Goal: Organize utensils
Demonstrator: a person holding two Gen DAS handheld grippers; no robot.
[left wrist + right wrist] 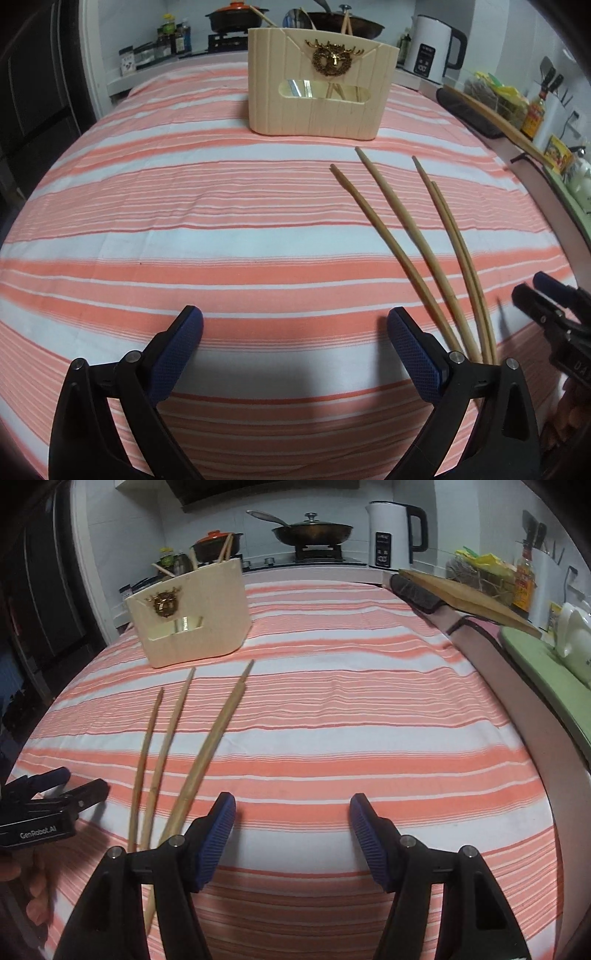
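Several wooden chopsticks [402, 243] lie fanned on the striped tablecloth, right of centre in the left wrist view and left of centre in the right wrist view [162, 753]. A cream utensil holder [319, 83] with a gold emblem stands at the far side, also in the right wrist view [192, 614]; a few utensils stick out of its top. My left gripper [294, 325] is open and empty, just left of the chopsticks' near ends. My right gripper [293, 810] is open and empty, just right of them. Each gripper shows at the other view's edge.
The pink-and-white striped tablecloth [184, 221] covers the table. Behind it a counter holds a white kettle [393, 535], a wok [314, 530], an orange-lidded pot [218, 542] and bottles. A wooden board [465, 596] and green mat [546, 668] lie at the right.
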